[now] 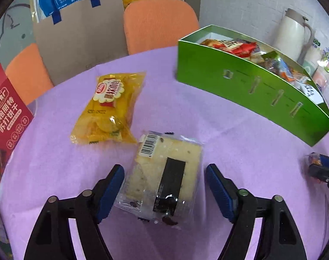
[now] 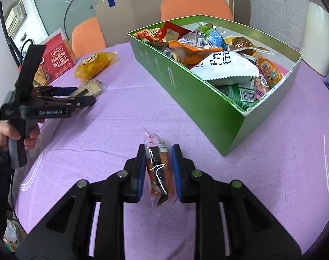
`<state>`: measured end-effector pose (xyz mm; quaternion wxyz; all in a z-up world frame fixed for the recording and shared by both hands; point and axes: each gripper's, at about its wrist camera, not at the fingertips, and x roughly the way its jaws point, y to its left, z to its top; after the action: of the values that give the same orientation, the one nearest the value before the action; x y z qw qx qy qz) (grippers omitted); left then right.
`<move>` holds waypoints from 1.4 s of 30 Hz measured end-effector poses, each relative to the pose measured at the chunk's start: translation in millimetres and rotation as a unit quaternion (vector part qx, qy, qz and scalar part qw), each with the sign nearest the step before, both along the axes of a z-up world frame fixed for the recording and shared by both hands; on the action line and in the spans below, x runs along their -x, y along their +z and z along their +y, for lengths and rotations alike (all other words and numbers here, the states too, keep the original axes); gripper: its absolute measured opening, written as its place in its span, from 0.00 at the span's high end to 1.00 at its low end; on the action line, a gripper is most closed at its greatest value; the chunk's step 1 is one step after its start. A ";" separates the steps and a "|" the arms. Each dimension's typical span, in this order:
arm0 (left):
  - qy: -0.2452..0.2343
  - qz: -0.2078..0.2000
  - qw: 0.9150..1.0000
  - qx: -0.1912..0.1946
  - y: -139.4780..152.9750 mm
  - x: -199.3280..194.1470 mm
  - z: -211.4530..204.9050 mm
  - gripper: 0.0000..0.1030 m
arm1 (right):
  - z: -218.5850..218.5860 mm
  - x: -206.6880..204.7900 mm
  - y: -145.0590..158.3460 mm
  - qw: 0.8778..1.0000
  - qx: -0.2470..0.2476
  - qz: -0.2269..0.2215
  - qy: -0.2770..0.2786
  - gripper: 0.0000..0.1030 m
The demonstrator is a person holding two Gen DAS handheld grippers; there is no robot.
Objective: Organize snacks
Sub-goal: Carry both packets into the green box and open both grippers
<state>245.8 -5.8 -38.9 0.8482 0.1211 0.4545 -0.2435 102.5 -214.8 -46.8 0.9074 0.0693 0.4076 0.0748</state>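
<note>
Two grippers: left gripper point(image 1: 164, 186) fingers apart around cracker pack point(image 1: 164, 177); right gripper point(image 2: 159, 171) clamps snack sachet point(image 2: 158, 169); handle reads "GenRobot.AI".

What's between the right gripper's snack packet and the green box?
Nothing: in the right wrist view, only bare purple tablecloth separates the packet in the right gripper from the green box.

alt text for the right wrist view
The right tool is shut on a small snack pack above a purple tablecloth. A green box full of snacks sits ahead; at left, a hand holds the left tool near a cracker pack.
</note>
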 end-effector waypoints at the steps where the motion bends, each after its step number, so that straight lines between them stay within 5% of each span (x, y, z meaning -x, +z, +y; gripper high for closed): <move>1: -0.004 0.002 1.000 -0.001 1.2 6.1 -1.1 0.36 | -0.3 0.4 -0.6 1.000 0.001 -0.001 0.000 0.75; 8: -0.012 0.016 1.000 -0.022 4.4 41.7 -18.4 0.37 | 2.0 2.7 -5.7 1.000 -0.007 0.002 0.000 0.75; 12: 0.001 0.012 1.000 -0.025 3.2 38.9 -28.7 0.27 | 2.5 8.8 -4.6 1.000 -0.012 0.002 0.001 0.73; 17: 0.015 0.015 1.000 -0.012 2.0 30.8 -37.8 0.27 | 3.1 13.6 -5.4 1.000 -0.012 0.001 0.001 0.67; 21: 0.019 0.013 1.000 -0.010 0.5 37.7 -37.7 0.43 | 4.4 17.9 -7.2 1.000 -0.011 -0.005 0.001 0.68; 22: 0.020 0.014 1.000 -0.016 0.8 41.1 -37.8 0.43 | 5.1 18.7 -7.0 1.000 -0.014 -0.004 0.002 0.76; 28: 0.022 0.024 0.999 -0.006 5.9 53.8 -40.9 0.44 | 6.2 28.7 -1.7 0.999 -0.028 -0.016 0.006 0.77; 32: 0.012 0.028 0.999 0.027 27.6 61.3 -46.1 0.44 | 0.2 36.8 12.4 0.999 -0.039 -0.038 0.002 0.77; 42: -0.033 -0.039 0.994 0.099 114.7 70.9 -101.5 0.43 | -50.4 35.5 72.8 0.988 -0.064 -0.133 -0.048 0.77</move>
<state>174.9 -107.3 75.8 0.8648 0.0604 0.3903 -0.3100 67.0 -265.2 26.0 0.9499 0.1364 0.2734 0.0654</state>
